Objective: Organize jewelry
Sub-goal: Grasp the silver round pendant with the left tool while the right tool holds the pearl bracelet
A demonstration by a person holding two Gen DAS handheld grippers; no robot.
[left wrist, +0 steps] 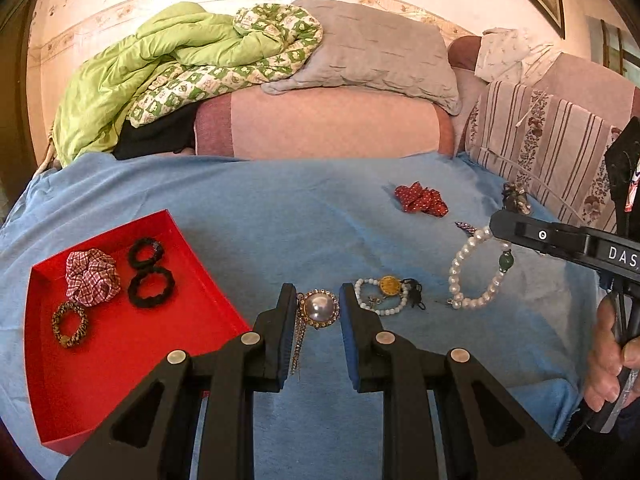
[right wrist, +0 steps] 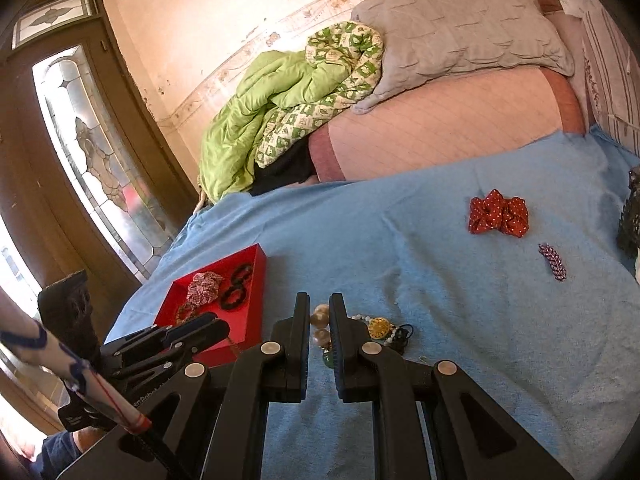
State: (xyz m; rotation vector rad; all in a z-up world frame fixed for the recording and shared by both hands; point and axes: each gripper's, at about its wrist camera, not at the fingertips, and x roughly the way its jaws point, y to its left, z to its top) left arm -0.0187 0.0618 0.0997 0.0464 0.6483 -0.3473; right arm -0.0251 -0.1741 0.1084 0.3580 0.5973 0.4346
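The left gripper (left wrist: 319,312) is pointed downward over the near part of the bed, which is covered by a blue sheet (left wrist: 280,208). Its jaws are narrowly parted and closed on a round pearl brooch (left wrist: 319,309) with a gold, stone-set rim; a fine chain is seen hanging from the brooch beside the left jaw.

The right gripper (right wrist: 319,334) is held at a shallower downward tilt, reaching in from the bed's right side. Its jaws are almost fully closed and pinch a pearl bracelet (left wrist: 476,272), whose loop hangs from the tips with a green bead on one side; whether its lower end touches the sheet cannot be told. A hand (left wrist: 612,364) is seen wrapped around the right gripper's handle at the right edge of the left wrist view.

A red tray (left wrist: 132,360) lies near the bed's left edge, close beside the left gripper. In it are held a checked scrunchie (left wrist: 93,277), two black hair ties (left wrist: 149,274) and a leopard-patterned hair tie (left wrist: 70,324).

Between the two grippers, a white bead bracelet with a yellow disc (left wrist: 384,294) rests on the sheet. Farther toward the pillows, a red dotted scrunchie (left wrist: 421,199) and a small purple clip (right wrist: 553,262) lie near the right edge.
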